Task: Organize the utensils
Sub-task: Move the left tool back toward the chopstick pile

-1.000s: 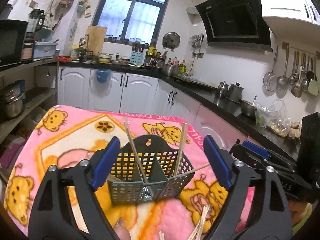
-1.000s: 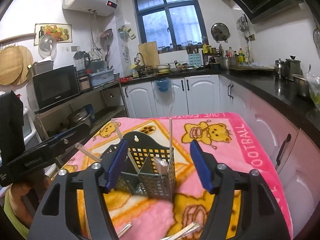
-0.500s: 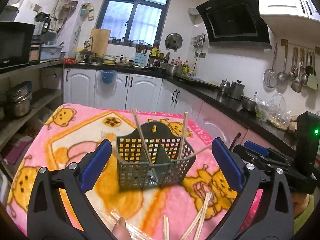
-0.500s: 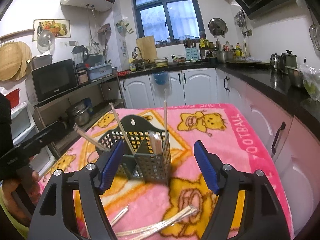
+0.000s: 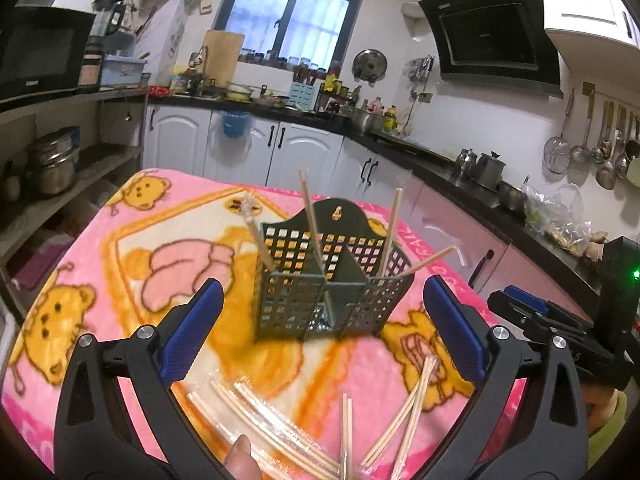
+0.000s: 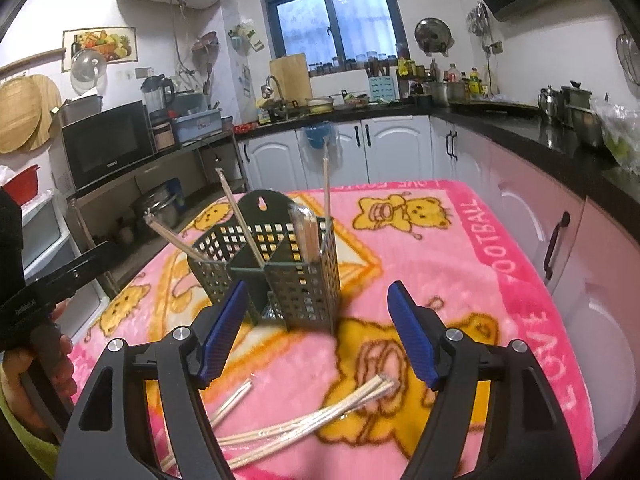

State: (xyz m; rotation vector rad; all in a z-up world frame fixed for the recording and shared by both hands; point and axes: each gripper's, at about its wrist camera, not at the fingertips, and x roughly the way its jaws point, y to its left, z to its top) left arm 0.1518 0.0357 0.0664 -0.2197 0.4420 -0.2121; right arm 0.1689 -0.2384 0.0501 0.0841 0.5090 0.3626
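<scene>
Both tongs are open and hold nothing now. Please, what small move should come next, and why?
Probably lower the right tongs onto the loose chopsticks lying on the pink blanket just below them, then close. Several chopsticks already stand in the green basket, but this bundle is still outside it, and the right tongs are open and empty.

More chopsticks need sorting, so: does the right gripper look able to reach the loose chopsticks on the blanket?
Probably yes. The right gripper is open and empty, and the loose chopsticks lie uncovered on the blanket just below it. The utensil basket stands farther back, out of the way.
</scene>
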